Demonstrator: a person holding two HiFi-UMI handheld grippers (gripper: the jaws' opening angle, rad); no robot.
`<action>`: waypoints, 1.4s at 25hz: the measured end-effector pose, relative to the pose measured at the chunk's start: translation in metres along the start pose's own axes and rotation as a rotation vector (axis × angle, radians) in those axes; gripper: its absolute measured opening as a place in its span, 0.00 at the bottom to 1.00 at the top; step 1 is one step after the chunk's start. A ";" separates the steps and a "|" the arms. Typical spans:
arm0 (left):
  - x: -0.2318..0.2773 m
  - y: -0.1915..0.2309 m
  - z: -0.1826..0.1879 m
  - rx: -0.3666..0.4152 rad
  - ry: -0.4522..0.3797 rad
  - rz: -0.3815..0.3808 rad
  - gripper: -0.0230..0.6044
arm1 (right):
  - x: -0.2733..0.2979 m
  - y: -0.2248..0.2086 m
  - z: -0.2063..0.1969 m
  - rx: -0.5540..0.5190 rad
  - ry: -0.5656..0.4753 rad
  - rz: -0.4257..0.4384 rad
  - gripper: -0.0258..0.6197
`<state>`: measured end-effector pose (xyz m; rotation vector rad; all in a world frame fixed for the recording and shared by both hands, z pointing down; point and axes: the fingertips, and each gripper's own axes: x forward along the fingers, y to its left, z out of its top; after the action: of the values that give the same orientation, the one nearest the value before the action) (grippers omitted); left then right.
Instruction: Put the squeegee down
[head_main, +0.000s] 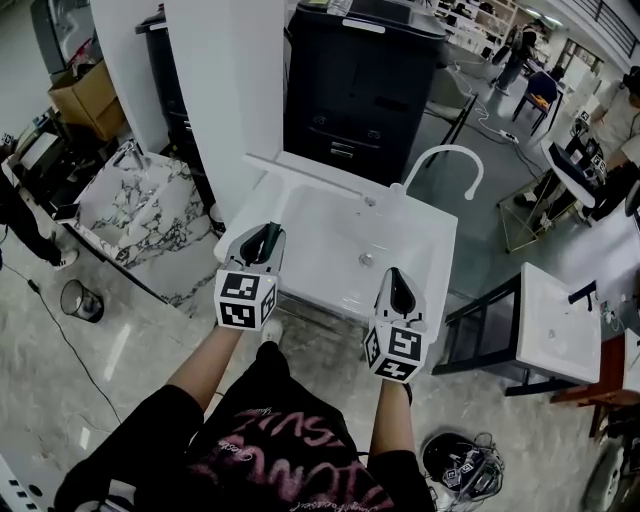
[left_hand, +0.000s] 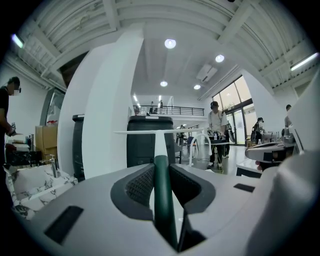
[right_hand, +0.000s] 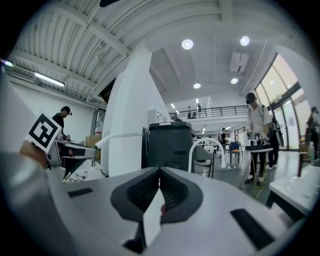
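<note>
Over the white sink (head_main: 330, 235), the squeegee (left_hand: 162, 200) is held in the air by the left gripper (head_main: 265, 234). The left gripper's fingers (left_hand: 140, 186) are clamped on the squeegee's dark green handle, one ribbed pad on each side. Beyond the fingers the handle turns into a white neck, which ends in a long, thin white blade lying crosswise. In the head view the blade hangs above the sink's rear left corner and does not rest on anything that can be seen.

Beside it, above the sink's front right edge, the right gripper (head_main: 398, 280) hangs empty. Its fingers (right_hand: 142, 189) are pressed together at the tips with nothing between them. Each gripper carries a cube with black and white square markers, and the person's bare forearms reach forward from a black shirt with pink print.

At the sink's rear right corner stands a white arched faucet (head_main: 447, 158). Behind the sink is a tall dark cabinet (head_main: 360, 90), and left of that a broad white pillar (head_main: 225, 90). Left of the sink is a marble-patterned tabletop (head_main: 140, 205), with a small black bin (head_main: 80, 300) on the floor near it. Right of the sink, well apart, a second white basin (head_main: 560, 320) sits on a dark frame. Further behind, other people stand about in an open hall.
</note>
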<state>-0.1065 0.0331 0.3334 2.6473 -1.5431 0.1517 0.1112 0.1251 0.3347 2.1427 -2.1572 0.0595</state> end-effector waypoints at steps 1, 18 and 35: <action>0.003 0.002 -0.001 0.001 0.002 0.000 0.19 | 0.003 0.000 -0.001 -0.001 0.002 0.000 0.07; 0.065 0.027 -0.021 -0.022 0.053 -0.030 0.19 | 0.066 -0.004 -0.017 0.008 0.049 -0.014 0.07; 0.158 0.060 -0.039 -0.048 0.112 -0.076 0.19 | 0.161 -0.010 -0.030 0.021 0.118 -0.043 0.07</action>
<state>-0.0837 -0.1280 0.3925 2.6072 -1.3931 0.2513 0.1220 -0.0323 0.3804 2.1375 -2.0546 0.2007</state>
